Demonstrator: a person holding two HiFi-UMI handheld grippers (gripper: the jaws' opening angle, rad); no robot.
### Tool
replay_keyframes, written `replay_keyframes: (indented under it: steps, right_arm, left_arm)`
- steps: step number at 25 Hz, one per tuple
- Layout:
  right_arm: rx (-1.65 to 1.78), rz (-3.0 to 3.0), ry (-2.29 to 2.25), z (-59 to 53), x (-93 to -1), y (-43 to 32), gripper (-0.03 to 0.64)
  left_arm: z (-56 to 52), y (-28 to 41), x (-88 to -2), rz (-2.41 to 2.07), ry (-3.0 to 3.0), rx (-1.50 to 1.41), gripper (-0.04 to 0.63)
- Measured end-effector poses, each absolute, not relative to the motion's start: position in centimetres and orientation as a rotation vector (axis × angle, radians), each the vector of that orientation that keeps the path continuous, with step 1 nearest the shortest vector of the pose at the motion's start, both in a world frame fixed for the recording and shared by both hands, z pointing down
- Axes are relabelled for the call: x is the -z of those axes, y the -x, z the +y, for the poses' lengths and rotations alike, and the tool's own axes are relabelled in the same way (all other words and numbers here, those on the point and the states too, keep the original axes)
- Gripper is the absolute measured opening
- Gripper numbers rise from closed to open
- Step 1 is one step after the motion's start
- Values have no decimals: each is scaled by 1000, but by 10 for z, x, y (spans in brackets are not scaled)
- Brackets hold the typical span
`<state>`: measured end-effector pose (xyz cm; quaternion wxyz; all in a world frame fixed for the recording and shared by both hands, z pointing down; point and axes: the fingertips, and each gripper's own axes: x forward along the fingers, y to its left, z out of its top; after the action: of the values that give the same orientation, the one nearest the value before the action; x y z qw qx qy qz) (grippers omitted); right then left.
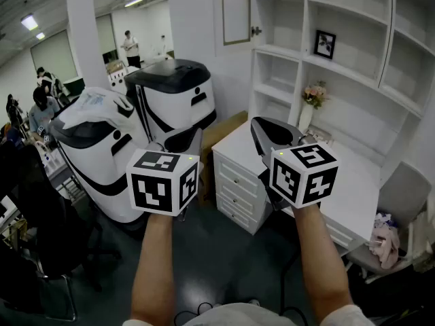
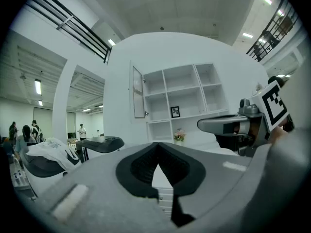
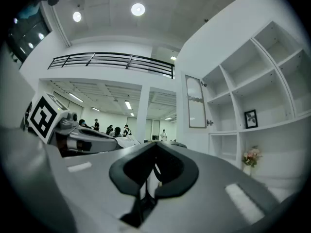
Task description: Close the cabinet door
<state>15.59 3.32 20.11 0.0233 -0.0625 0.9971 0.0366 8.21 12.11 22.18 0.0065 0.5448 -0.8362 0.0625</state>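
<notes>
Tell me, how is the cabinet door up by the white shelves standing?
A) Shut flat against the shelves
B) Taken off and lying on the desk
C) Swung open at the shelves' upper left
C: the cabinet door stands swung out from the upper left corner of the white shelves, leaving that compartment uncovered.

Cabinet door (image 1: pixel 236 9), up beyond r. gripper (image 1: pixel 258 124): top cut off by head view's edge. Framed pic (image 1: pixel 325 44) above r. gripper: too small, we can't tell what it shows. Drawer unit (image 1: pixel 238 182) btwn the grippers: right end hidden behind r. gripper. People (image 1: pixel 37 104) far left of l. gripper (image 1: pixel 194 134): tiny, partly blurred, we can't read details. Chair (image 1: pixel 408 192) right of r. gripper: cut by pic edge.
</notes>
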Motion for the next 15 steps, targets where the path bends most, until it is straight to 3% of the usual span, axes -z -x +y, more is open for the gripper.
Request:
replay_keyframes:
  steps: [15]
  right_arm:
    - [-121, 3075, 203, 60, -198, -145, 33]
  left_arm:
    - [143, -76, -221, -2613, -1720, -209, 0]
